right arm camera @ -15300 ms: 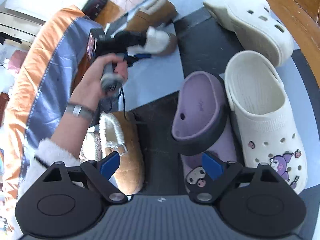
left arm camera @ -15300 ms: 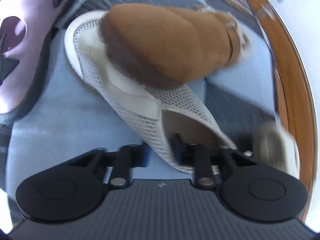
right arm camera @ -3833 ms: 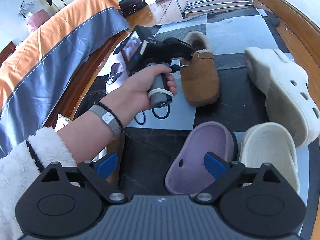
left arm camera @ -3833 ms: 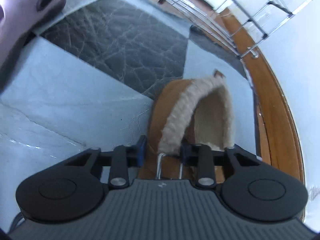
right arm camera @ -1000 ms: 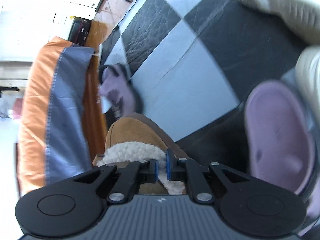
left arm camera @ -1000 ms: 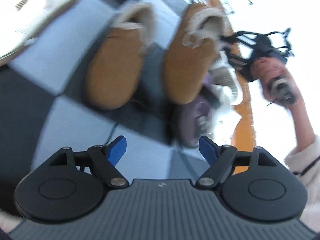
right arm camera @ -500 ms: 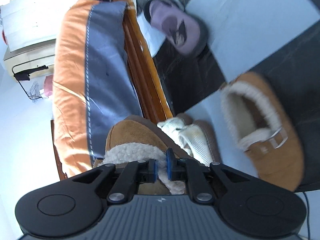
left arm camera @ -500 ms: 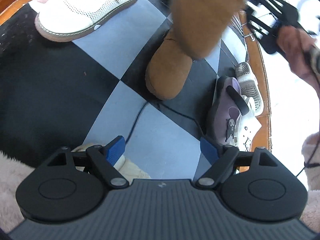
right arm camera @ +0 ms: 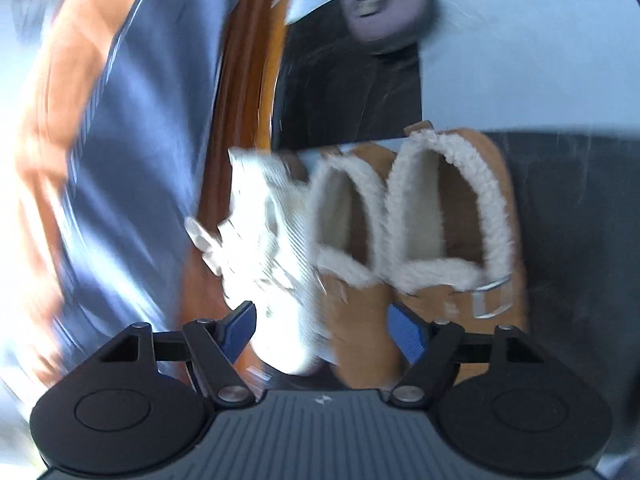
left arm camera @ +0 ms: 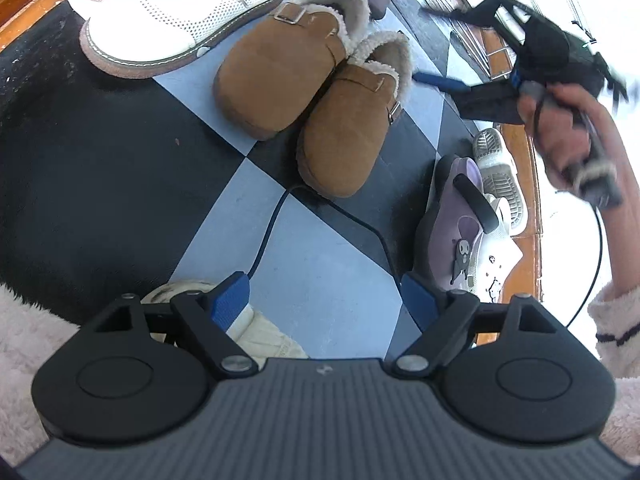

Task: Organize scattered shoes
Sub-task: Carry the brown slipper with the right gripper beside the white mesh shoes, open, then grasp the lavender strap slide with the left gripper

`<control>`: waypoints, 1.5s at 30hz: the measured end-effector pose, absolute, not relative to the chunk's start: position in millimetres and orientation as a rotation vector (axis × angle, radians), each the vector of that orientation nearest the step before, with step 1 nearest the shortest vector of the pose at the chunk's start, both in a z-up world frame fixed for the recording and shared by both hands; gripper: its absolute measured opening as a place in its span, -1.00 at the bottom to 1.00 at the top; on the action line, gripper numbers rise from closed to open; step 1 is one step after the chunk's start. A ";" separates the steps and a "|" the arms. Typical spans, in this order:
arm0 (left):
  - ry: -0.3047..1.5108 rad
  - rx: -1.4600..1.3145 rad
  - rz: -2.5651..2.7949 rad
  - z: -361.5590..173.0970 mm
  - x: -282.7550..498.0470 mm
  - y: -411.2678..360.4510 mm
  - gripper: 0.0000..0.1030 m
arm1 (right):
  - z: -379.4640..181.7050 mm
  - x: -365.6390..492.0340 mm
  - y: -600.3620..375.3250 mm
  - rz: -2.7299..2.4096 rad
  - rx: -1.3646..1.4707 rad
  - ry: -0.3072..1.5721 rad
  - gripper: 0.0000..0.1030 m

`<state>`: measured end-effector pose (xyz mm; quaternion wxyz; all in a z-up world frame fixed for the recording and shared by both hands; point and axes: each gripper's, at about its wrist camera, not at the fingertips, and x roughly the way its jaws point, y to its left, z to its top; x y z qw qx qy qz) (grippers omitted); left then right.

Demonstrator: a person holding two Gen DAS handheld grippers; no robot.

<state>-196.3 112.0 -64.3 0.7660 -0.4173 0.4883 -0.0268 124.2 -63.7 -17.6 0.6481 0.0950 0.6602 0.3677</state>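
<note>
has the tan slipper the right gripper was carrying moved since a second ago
Yes. The tan slipper has come down onto the checkered floor, beside its twin. The right gripper jaws have just been opening and hold nothing.

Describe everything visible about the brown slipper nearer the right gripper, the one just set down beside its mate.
The brown slipper is a tan, suede-looking clog with a cream fleece collar and lining, a strap with a metal buckle across the instep, and a thick matching sole. It stands upright on the checkered floor mat, heel toward the right gripper. Its side lies against the other brown slipper, the pair roughly parallel. A dark cable runs past its toe. The right gripper's jaws have just been opening and grip nothing.
</note>
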 end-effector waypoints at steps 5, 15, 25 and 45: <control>1.066 -0.927 -0.069 -62.4 -191.6 109.4 0.63 | -36.5 85.0 -51.8 0.764 -0.167 1.428 0.41; 1.082 -0.884 -0.088 -48.1 -188.8 87.1 0.64 | -63.0 91.9 -62.7 0.922 -0.071 1.327 0.20; 0.956 -0.918 -0.179 32.8 -150.1 60.5 0.77 | 24.1 77.7 -198.3 0.709 0.268 1.358 0.56; 0.922 -0.636 0.121 145.4 93.3 89.3 0.90 | 9.8 46.9 -417.0 0.688 0.883 1.140 0.67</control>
